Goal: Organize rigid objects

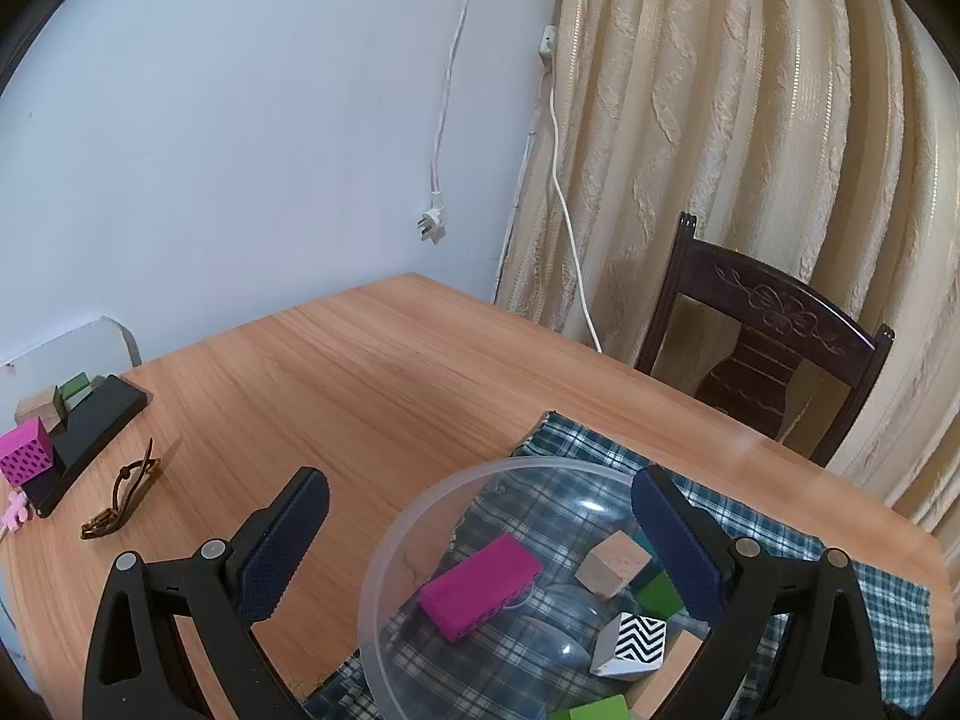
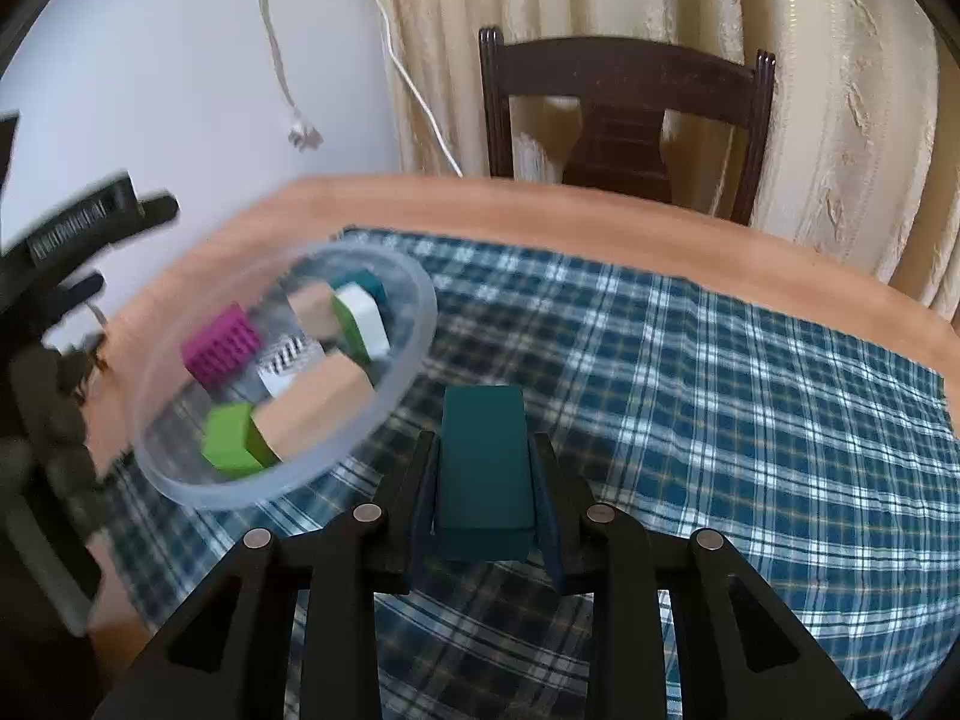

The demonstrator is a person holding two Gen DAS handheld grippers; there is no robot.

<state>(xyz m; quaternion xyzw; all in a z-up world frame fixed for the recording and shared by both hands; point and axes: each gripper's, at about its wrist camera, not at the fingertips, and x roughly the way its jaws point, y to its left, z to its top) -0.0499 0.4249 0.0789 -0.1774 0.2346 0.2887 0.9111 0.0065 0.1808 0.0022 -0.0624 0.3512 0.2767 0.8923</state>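
From the left wrist camera, the left claw [image 1: 477, 546] stood wide apart with nothing between its blue-padded fingers [image 1: 282, 552], poised over the near rim of the clear plastic bowl [image 1: 384, 546]. The bowl sat on a blue plaid cloth [image 1: 888, 618] spread over the wooden table [image 1: 372, 372]. Inside the bowl lay a magenta block [image 1: 480, 585] toward its left side, a plain wooden cube [image 1: 612, 564] right of that, a green block [image 1: 660, 594] just beside the cube, a black-and-white zigzag cube [image 1: 630, 642] nearer the camera, and another green block [image 1: 600, 708] at the bowl's near edge. Well left of the bowl, a brown hair clip [image 1: 123, 492] lay on bare wood, and beyond it a black tray [image 1: 96, 432] held a pink dotted block [image 1: 27, 453] — with a wooden block [image 1: 39, 411] and a green one [image 1: 73, 387] behind. A dark carved chair [image 1: 762, 354] stood past the table, against a beige curtain [image 1: 750, 120].

From the right wrist camera, the right claw [image 2: 483, 474] was clamped on a dark teal block [image 2: 483, 462], held lengthwise between the fingers, just right of the bowl [image 2: 414, 360] and above the plaid cloth [image 2: 720, 396]. The bowl looked blurred — its magenta block [image 2: 222, 348], wooden block [image 2: 318, 402] and green block [image 2: 231, 438] still showed.
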